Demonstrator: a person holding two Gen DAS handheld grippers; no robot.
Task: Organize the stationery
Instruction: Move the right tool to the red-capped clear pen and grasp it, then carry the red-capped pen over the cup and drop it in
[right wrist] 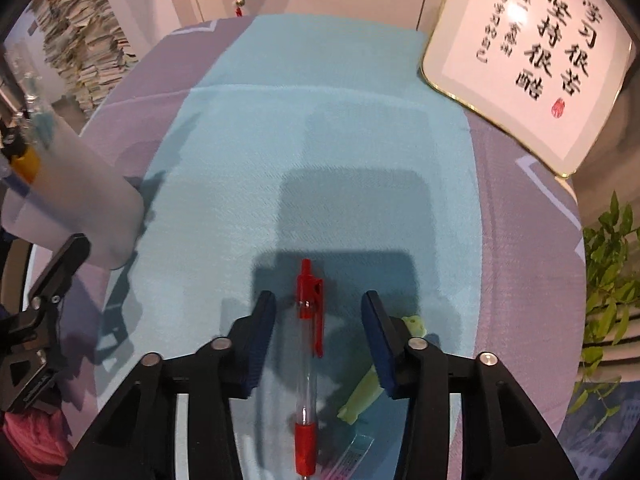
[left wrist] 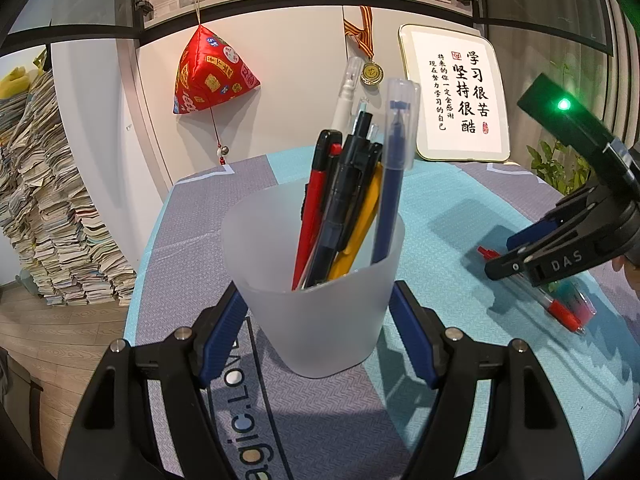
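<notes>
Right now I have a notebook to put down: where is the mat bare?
Bare: the blue strip between the cup and the framed sign. Crowded: near the right gripper, over the red pen and a green item.

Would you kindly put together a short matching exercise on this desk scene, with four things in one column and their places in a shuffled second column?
Things:
1. frosted cup
2. red pen
3. blue capped pen
4. framed calligraphy board

Places:
A. lying flat on the mat between the open jaws of the right gripper
B. leaning against the cabinet at the back of the table
C. clamped between the pads of the left gripper
D. standing upright inside the cup among other pens

Pairs: 1-C, 2-A, 3-D, 4-B
</notes>
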